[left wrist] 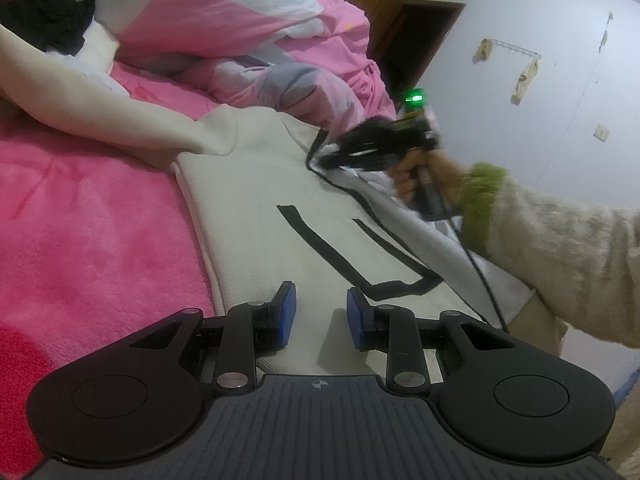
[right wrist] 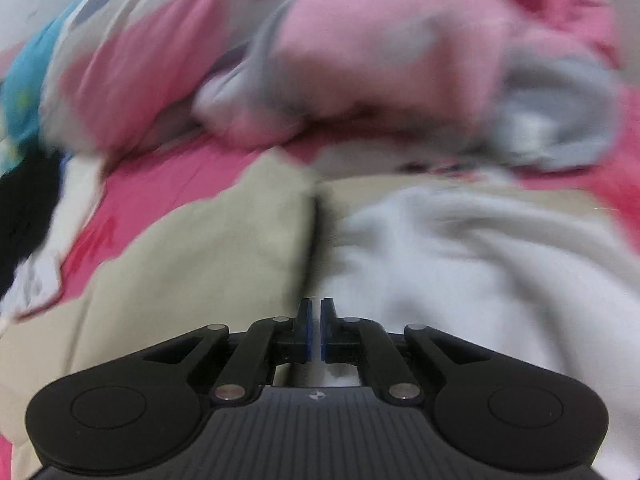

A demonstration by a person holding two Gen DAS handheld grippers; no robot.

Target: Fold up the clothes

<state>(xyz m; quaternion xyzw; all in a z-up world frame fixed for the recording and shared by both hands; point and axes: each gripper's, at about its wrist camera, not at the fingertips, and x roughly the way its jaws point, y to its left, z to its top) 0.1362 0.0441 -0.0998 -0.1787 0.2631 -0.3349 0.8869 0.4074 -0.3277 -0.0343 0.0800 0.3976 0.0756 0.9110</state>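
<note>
The cream jacket with black trim is lying spread on the bed, on a pink fleece blanket, its body flat and one sleeve stretched out to the far left. That flat spread looks deliberate: a garment laid open gives clear edges to fold along.

The left hand-held gripper is hovering over the near hem of the jacket with its blue pads set wide apart and nothing between them. It is probably waiting there to pin or pick up the hem once the far side is dealt with.

The right hand-held gripper is reaching across to the far right, at the jacket's black-edged front opening near the collar. In its own blurred view, the right hand-held gripper is showing its pads almost together with only a thin slit between them; pale cloth sits just behind them, but whether any fabric is actually pinched there cannot be told. The person's right hand is gripping the handle, with a cable trailing down over the garment.

A rumpled pink quilt is heaped at the far side of the bed, touching or nearly touching the jacket's far edge, so it is leaving little room for spreading the jacket further that way.
</note>
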